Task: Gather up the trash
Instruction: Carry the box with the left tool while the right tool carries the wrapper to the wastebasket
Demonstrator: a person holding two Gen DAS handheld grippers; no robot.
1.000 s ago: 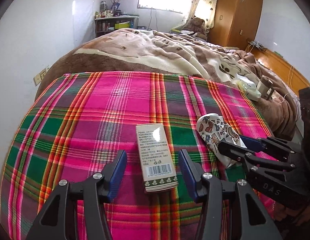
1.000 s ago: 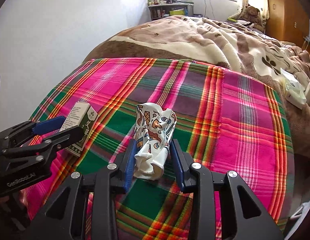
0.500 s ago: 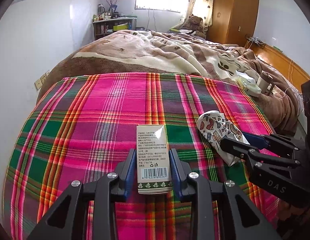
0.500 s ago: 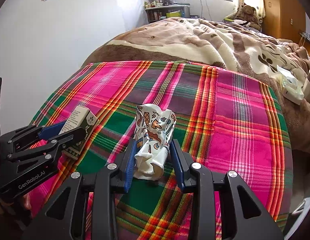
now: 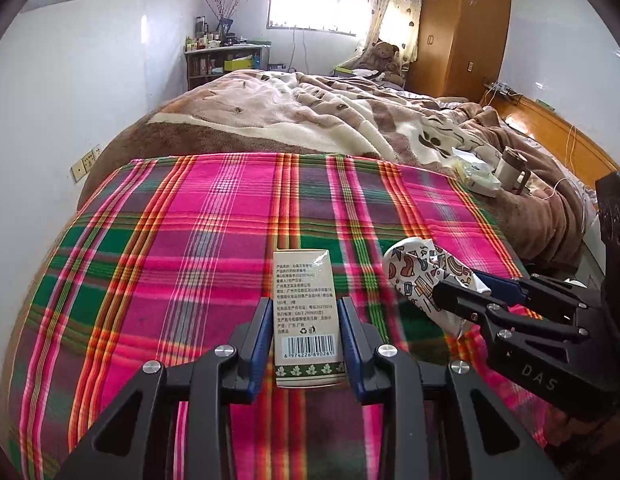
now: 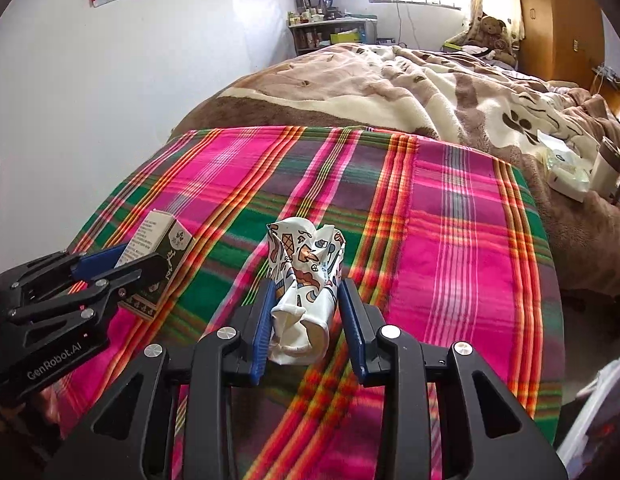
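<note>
Since a second ago your left gripper [image 5: 307,344] has closed its blue pads from a wide spread onto the small carton [image 5: 307,320], and both hands have lifted a little off the plaid blanket [image 5: 189,260]. Now you are pinching the carton by its long sides near the barcode end, printed face up, its far end pointing away from you over the blanket. From the other side it shows at the far left, gripped and tilted [image 6: 157,256].

Your right gripper [image 6: 307,320] has just squeezed slightly tighter and is clamped on the crumpled paper cup [image 6: 303,280], which stands between the pads with its crushed, patterned mouth up and its white base toward you. In the left view that gripper [image 5: 466,292] sits just to the right of the carton, cup [image 5: 422,276] sticking out leftward; the two pieces of trash are near each other but not touching.

Nothing lies on the plaid blanket ahead of either grip. Beyond its far edge you have the brown and cream bedcover [image 5: 310,112], and on it, well off to the right, a white packet [image 5: 476,178] touching a mug [image 5: 510,168]. Further back stand a cluttered shelf [image 5: 225,60], a teddy bear [image 5: 386,58] under the window and a wooden wardrobe [image 5: 462,28]. Some blurred white thing shows at the lower right edge of the right view; you cannot tell what it is.
</note>
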